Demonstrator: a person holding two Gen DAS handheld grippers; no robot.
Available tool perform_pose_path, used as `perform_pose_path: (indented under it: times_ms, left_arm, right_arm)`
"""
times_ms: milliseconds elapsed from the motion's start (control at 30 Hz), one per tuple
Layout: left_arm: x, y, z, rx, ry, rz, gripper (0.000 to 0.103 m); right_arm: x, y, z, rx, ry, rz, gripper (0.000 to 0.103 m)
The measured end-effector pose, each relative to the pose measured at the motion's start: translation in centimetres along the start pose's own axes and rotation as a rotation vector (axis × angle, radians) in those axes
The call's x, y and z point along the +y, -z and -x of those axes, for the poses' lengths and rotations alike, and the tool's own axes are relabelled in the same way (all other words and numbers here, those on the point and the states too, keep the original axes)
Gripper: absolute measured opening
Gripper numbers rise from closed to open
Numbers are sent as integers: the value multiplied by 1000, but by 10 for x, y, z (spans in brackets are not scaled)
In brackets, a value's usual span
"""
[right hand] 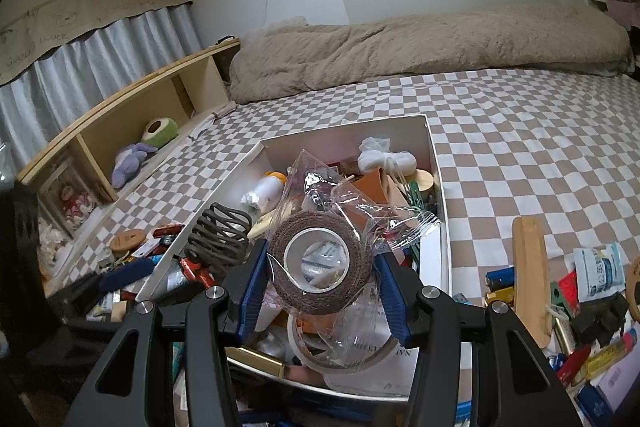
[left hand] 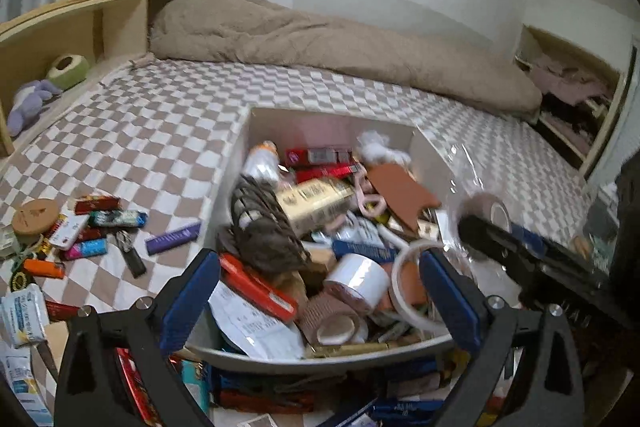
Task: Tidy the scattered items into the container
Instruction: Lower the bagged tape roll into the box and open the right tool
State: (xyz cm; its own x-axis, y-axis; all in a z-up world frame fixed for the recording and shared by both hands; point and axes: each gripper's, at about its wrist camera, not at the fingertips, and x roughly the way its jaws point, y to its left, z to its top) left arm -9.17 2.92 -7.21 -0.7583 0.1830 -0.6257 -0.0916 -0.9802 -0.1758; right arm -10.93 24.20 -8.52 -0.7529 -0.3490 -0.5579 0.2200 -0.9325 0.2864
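Brown tape roll (right hand: 319,263), wrapped in a clear plastic bag (right hand: 362,227), sat pinched between the blue pads of the right gripper (right hand: 320,285) at the centre of the right wrist view, above the white box (right hand: 440,203) crammed with clutter. On the checkered bedsheet (left hand: 160,131), lighters (left hand: 116,218) lay scattered at the left of the left wrist view. The left gripper (left hand: 320,301) hung spread wide and empty over the box's near end.
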Motion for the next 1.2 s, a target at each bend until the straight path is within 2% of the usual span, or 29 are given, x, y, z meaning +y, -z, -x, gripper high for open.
perform_pose_path:
  times_ms: [200, 400, 533, 633, 800, 900, 1067, 1200]
  left_arm:
    - [19, -12, 7, -37, -27, 77, 101]
    - [35, -8, 4, -57, -46, 83, 101]
    - [53, -5, 0, -50, -56, 111, 101]
    - [70, -6, -2, -49, -62, 139, 101]
    - [93, -10, 4, -69, -84, 175, 101]
    - [101, -9, 4, -71, -75, 192, 101]
    - [106, -9, 4, -64, -52, 212, 101]
    - [105, -8, 5, -62, -46, 204, 101]
  right_arm:
    - [5, -26, -1, -30, 9, 24, 52]
    - [30, -47, -39, 95, 49, 122, 52]
    - [48, -54, -88, 282, 30, 154, 52]
    - [64, -58, -110, 342, 37, 204, 52]
    - [77, -71, -143, 400, 79, 214, 52]
    - [80, -80, -159, 397, 127, 224, 52]
    - [83, -86, -181, 433, 128, 179, 52]
    - [82, -83, -201, 466, 191, 164, 54]
